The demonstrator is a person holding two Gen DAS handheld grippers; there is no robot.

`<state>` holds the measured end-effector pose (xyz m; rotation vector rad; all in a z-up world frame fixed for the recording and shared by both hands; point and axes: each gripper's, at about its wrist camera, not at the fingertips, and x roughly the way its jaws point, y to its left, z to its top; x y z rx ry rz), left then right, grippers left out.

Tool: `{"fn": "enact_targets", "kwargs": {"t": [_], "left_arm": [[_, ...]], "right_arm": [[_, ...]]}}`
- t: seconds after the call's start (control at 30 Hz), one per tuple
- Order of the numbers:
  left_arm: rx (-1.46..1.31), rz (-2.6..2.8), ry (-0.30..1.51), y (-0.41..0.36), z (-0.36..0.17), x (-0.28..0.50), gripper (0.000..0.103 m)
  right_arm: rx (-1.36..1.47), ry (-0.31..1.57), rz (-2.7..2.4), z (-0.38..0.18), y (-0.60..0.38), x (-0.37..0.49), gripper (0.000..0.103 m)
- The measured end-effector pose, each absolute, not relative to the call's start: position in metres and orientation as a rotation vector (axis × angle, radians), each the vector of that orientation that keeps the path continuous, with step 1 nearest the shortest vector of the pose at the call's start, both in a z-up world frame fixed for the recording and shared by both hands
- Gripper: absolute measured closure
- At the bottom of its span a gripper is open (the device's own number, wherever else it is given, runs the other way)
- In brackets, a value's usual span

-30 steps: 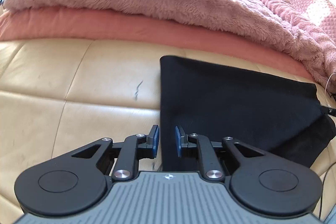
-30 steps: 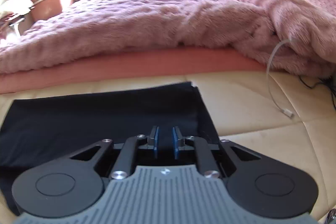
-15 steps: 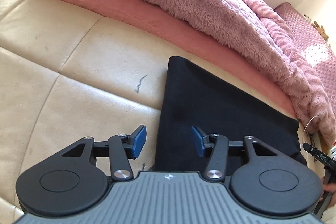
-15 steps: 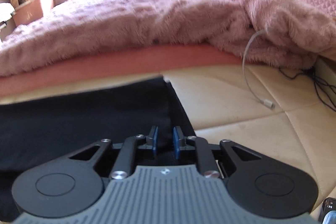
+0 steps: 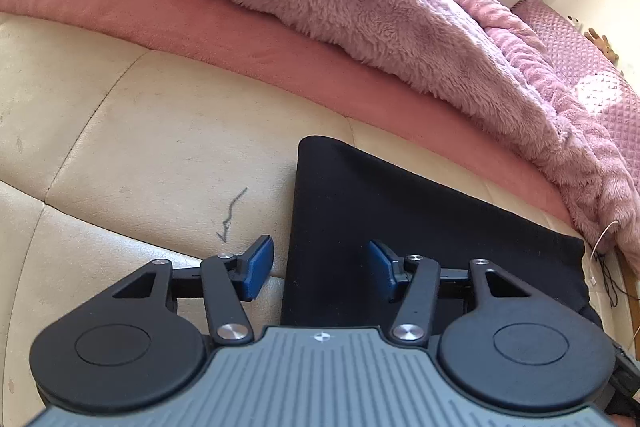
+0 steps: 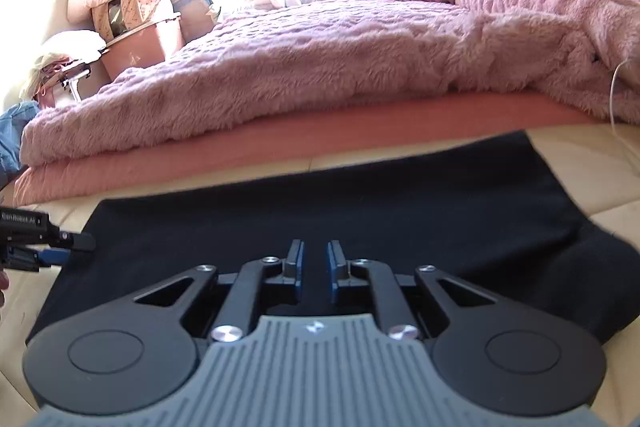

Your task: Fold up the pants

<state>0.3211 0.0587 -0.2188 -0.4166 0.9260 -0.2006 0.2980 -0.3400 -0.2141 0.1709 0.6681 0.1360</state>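
Left gripper [image 5: 316,273] spread wider than a second ago, jaws opening, straddling pants [image 5: 400,235] left edge, no pinch yet. Right gripper [image 6: 314,263] swung leftward over cloth, jaws closing, nearly together, nothing visibly pinched. Pants lie flat on cream cushion [image 5: 160,147], apparently folded partway; further fold left. Bare cushion left of edge; pink blanket [image 5: 360,7] close behind.
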Motion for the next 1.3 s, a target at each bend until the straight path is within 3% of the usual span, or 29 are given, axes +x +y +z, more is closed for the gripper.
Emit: {"fn": "enact_targets", "kwargs": {"t": [0.1,0.23,0.3,0.37,0.57,1.07,1.3], "left_arm": [[-0.429,-0.189,0.918,0.054,-0.219,0.316,0.041],[-0.410,-0.172,0.910,0.044,-0.217,0.313,0.049],[-0.395,-0.167,0.918,0.040,-0.216,0.313,0.058],[-0.385,-0.148,0.926,0.040,-0.217,0.313,0.078],[-0.410,-0.126,0.935,0.045,-0.208,0.307,0.095],[-0.475,-0.047,0.957,0.113,-0.178,0.228,0.096],[-0.392,0.008,1.006,0.145,-0.176,0.228,0.096]], "right_arm": [[0.178,0.663,0.150,-0.225,-0.339,0.294,0.096],[0.224,0.665,0.171,-0.229,-0.347,0.294,0.096],[0.222,0.661,0.176,-0.230,-0.347,0.294,0.096],[0.218,0.664,0.177,-0.227,-0.353,0.297,0.096],[0.187,0.679,0.194,-0.229,-0.352,0.298,0.095],[-0.006,0.806,0.334,-0.213,-0.281,0.265,0.095],[0.016,0.837,0.379,-0.196,-0.251,0.263,0.095]]}}
